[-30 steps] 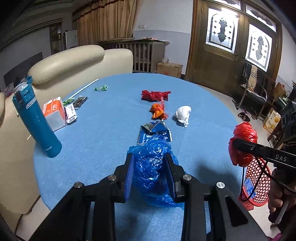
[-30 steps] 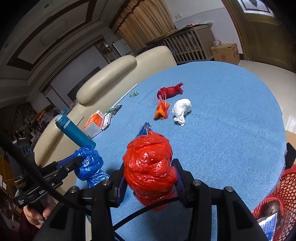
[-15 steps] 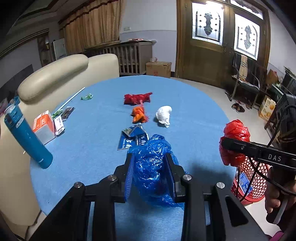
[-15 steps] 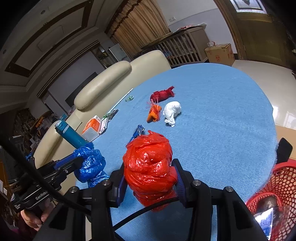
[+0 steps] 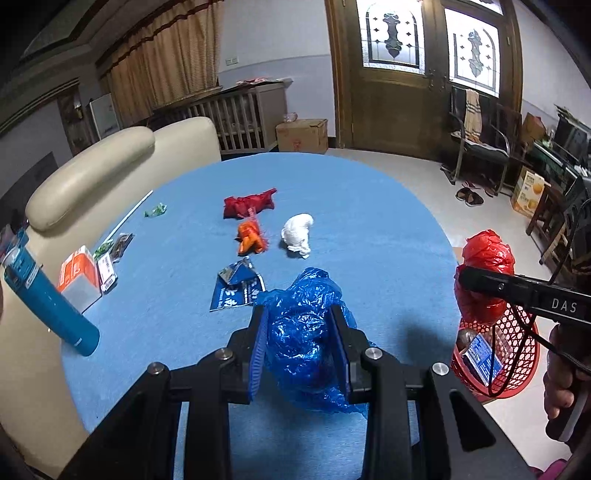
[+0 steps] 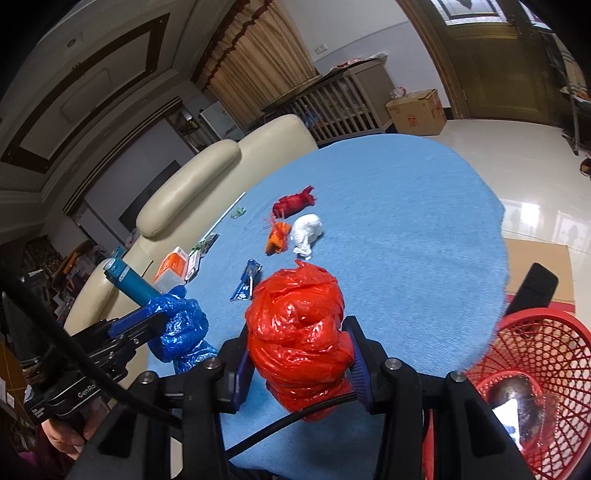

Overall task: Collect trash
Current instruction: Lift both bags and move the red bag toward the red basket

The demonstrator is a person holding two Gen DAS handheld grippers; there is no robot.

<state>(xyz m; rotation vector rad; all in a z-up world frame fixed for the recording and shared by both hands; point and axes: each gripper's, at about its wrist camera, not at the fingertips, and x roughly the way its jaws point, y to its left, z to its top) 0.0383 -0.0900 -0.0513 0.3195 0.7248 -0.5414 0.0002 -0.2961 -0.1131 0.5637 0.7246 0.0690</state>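
While both grippers are clamped on loads — left gripper (image 5: 300, 341) on a blue bag (image 5: 306, 332), right gripper (image 6: 301, 363) on a red bag (image 6: 299, 339) — neither is binned; beyond the fingers, white wad (image 5: 297, 234), orange scrap (image 5: 251, 238) and wrapper (image 5: 236, 286) remain.

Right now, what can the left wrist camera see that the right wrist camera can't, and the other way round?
Only the left wrist view shows the stained-glass door panels, the dark chair beside them and the slippers on the floor.

Only the right wrist view shows the panelled ceiling and the person's hand holding the left tool.

Both show the blue bag clamped in the left tool, the red bag clamped in the right tool, the red basket off the blue table, and the white wad.
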